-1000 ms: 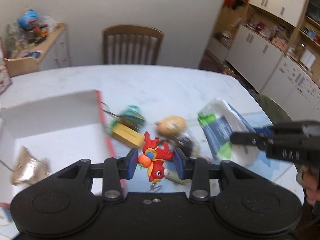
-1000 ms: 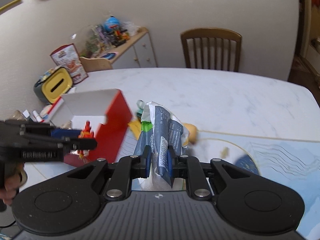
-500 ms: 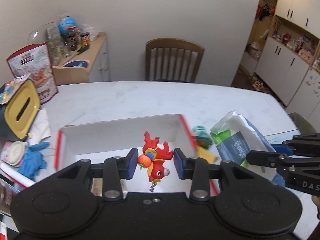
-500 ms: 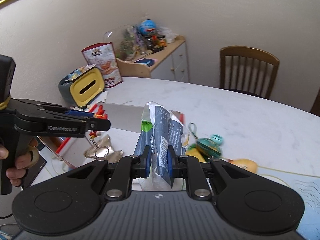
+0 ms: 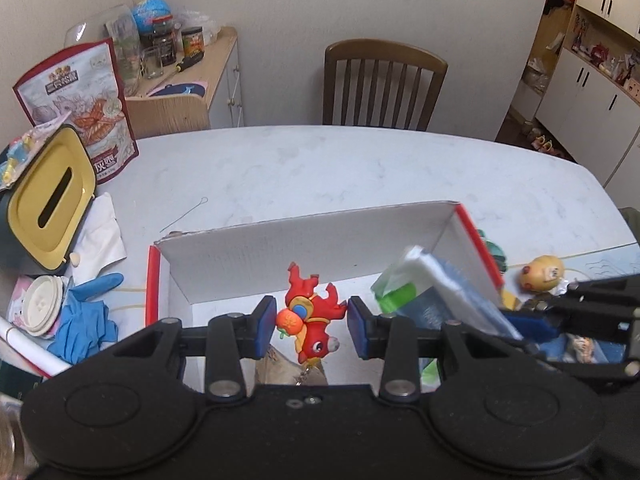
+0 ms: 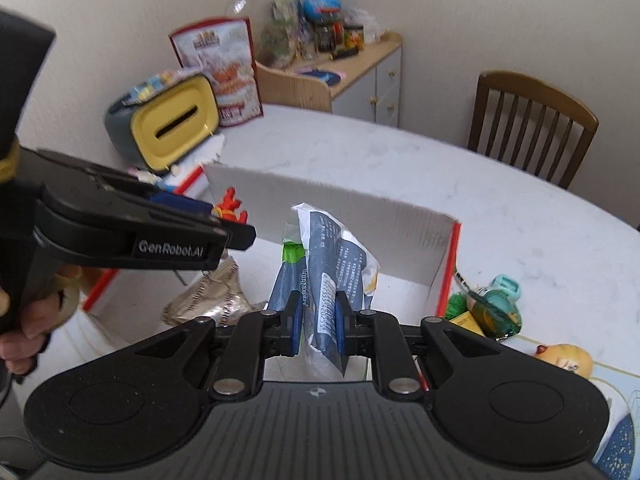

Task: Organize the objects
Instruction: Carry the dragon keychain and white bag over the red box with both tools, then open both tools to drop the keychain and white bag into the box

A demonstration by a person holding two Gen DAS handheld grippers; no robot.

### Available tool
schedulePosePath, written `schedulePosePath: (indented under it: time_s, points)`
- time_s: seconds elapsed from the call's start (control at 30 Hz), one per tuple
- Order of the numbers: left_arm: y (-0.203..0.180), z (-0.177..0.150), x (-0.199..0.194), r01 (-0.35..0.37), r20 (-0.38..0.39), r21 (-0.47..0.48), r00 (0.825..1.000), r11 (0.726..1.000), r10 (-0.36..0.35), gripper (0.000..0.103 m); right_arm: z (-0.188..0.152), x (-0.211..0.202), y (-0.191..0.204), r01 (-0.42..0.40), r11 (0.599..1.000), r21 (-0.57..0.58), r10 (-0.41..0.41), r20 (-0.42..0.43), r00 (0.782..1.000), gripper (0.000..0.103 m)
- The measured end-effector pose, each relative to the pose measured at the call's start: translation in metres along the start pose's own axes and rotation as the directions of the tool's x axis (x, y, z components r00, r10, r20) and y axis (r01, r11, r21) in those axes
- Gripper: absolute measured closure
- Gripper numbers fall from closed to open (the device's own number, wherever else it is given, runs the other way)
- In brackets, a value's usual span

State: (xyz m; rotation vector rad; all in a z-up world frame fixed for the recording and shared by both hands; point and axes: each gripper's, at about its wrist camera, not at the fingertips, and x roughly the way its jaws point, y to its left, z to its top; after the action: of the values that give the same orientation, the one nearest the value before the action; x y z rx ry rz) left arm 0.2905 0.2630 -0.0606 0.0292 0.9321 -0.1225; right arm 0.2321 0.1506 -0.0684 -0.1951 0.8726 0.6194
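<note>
Red toy [image 5: 310,312] between left jaws; tissue pack [image 6: 325,264] clamped right, over box [image 5: 320,244].

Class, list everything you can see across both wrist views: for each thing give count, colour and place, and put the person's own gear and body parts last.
Box: one, white inside, red edges, on the table.
Toy keychain: one, red and orange, in the left gripper over the box.
Packet: one, blue-grey and green, in the right gripper over the box.
Foil bag: one, silvery, inside the box.
Round toy: one, yellow, on the table right of the box.
Teal item: one, beside the box's right wall.
Tissue holder: one, yellow lid, table's left end.
Gloves: blue, left of the box.
Chair: one, brown, behind the table.
Table: one, white.
Left gripper: black, shut.
Right gripper: black, shut.
Hand: one, holding the left gripper.
</note>
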Motion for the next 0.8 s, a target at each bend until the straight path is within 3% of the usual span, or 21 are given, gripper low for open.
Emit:
schedulePosePath:
  time_s: [0.5, 0.8]
  points:
    - [0.004, -0.004, 0.073, -0.01, -0.138, 0.073, 0.99, 0.997, 0.02, 0.066, -0.014, 0.065, 0.012, 0.046, 0.999, -0.026, -0.05, -0.158, 0.986, 0.087]
    - [0.005, -0.009, 0.096, -0.027, -0.223, 0.084, 0.974, 0.996, 0.045, 0.066, -0.014, 0.065, 0.007, 0.041, 0.999, 0.008, -0.04, -0.151, 0.988, 0.087]
